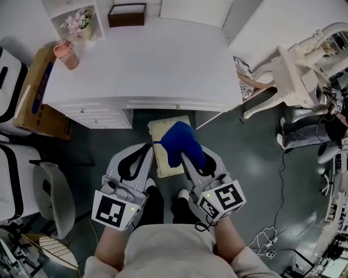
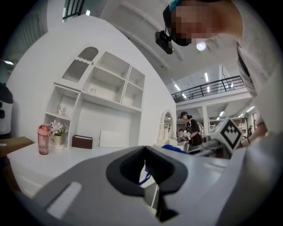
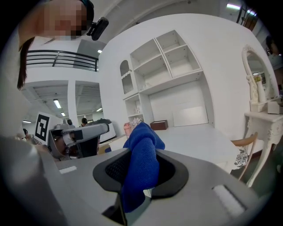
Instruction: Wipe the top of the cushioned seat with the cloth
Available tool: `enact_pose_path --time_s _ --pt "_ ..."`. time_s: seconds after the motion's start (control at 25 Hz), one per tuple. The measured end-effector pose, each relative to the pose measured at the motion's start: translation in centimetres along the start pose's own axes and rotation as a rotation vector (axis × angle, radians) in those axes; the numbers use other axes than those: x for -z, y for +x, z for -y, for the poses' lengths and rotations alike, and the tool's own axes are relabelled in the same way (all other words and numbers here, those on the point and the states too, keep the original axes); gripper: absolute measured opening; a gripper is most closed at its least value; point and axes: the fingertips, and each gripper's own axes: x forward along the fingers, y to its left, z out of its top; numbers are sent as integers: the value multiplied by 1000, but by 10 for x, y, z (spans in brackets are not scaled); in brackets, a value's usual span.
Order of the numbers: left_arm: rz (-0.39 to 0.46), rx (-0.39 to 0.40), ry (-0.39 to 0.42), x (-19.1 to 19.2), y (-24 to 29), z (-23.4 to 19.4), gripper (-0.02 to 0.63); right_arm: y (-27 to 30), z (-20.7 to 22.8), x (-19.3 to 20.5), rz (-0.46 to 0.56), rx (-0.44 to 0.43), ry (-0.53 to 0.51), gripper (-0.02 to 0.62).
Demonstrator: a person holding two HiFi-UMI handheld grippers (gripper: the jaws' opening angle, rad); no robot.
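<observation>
The right gripper [image 1: 190, 160] is clamped on the blue cloth [image 1: 182, 142], bunched over the right side of the cushioned seat [image 1: 162, 136], near the white worktop [image 1: 152, 65]. The left gripper [image 1: 145, 152], jaws together and empty, sits just left of the seat.

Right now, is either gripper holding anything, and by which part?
The right gripper pinches the blue cloth by a bunched fold; the left gripper is shut on nothing.

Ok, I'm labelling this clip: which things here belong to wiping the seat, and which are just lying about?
Job: blue cloth, clamped in the right gripper's jaws; cushioned seat below.
Lying about: pink bottle, flower vase, brown box, cardboard box, white desk.
</observation>
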Motion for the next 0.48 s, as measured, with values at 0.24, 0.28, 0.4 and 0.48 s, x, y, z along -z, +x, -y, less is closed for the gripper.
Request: enact_pose_path --time_s 0.24,0.28,0.4,0.48 --pt "-12 43 -7 18 0 -21 0 25 0 20 -9 36 32 117" --pt "-15 45 -12 22 0 -24 0 29 0 24 -13 41 39 117" --pt "-23 42 -31 33 -1 -31 0 38 3 36 -27 49 59 117" --pt "-24 38 -40 40 1 -35 0 44 6 44 -40 48 64 117"
